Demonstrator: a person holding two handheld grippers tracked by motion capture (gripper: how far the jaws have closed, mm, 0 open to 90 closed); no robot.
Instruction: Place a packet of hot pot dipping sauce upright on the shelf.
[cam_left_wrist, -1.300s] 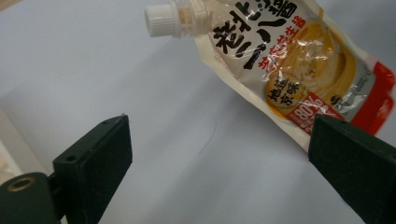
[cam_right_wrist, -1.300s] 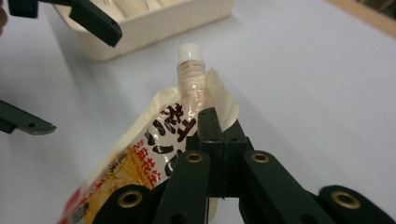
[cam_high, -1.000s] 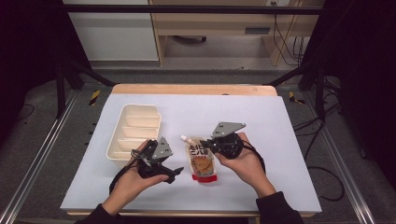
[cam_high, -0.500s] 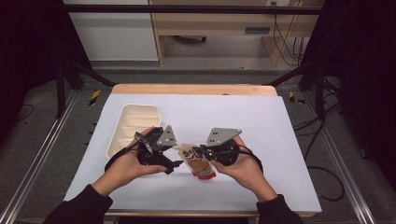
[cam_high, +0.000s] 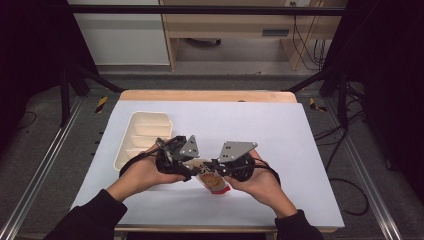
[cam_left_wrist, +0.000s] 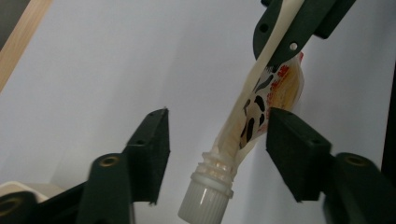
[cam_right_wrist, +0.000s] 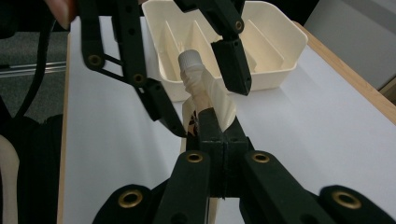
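White plastic is what the screw cap (cam_left_wrist: 205, 198) of the soft pouch (cam_left_wrist: 268, 93) is made of, and it is seen at the bottom middle of the left gripper view. The pouch is held up above the white table (cam_high: 280, 130) near the lower middle of the high view, just right of the cream tray (cam_high: 145, 132) with its long slots. It is pinched flat by the right gripper (cam_right_wrist: 215, 122), whose jaws are pressed tight together on the pouch's thin edge in the middle of the right gripper view. It looks to be held this way so that the cap end sticks out free and steady for the other tool. The left gripper (cam_left_wrist: 217, 140) is set around the neck of the pouch, with one jaw on each side. Its jaws have just been closing and are now about half shut, but the pads are not yet pressed on the pouch; one pad (cam_left_wrist: 292, 154) is very near its side and the other is kept apart from it. The next step is judged to be a grip near the cap, maybe so it can be twisted or the pouch passed over. The pouch is pale and creamy with black marks and some red and yellow, and it is crinkled near the ribbed neck. The cap is closed. In the high view both hands are brought close together over the pouch (cam_high: 212, 181).
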